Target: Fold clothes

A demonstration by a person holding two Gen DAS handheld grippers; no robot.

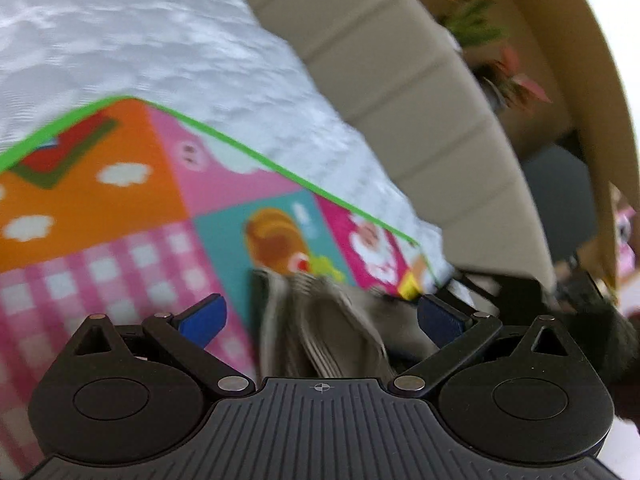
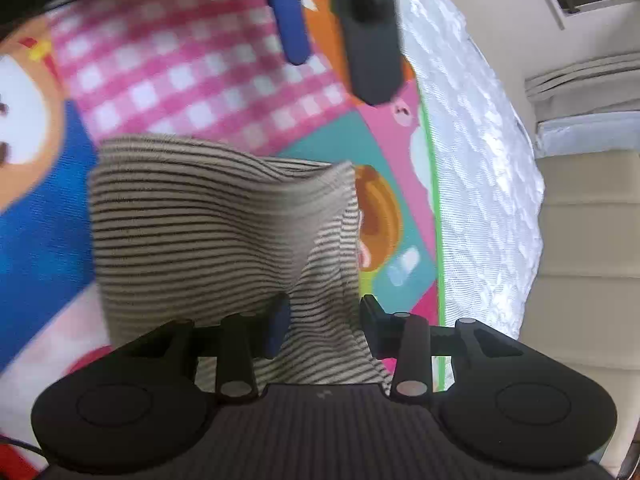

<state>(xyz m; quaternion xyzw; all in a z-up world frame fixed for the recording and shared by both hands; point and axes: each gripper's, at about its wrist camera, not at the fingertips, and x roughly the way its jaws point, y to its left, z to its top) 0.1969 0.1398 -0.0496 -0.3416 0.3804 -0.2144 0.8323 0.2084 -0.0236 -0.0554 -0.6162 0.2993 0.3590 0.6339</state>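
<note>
Lying between right gripper (image 2: 320, 320) fingers: striped garment (image 2: 200, 232).

So the striped garment (image 2: 208, 232) is beige with thin dark stripes, bunched mid-frame in the right wrist view, one flap lifted and curling over. In the left wrist view it's a blurry crumpled wad at lower center.

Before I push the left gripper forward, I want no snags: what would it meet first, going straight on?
Most likely the striped garment, bunched between the open fingers of the left gripper; beyond it lies the colourful mat. Motion blur leaves depth unclear.
</note>
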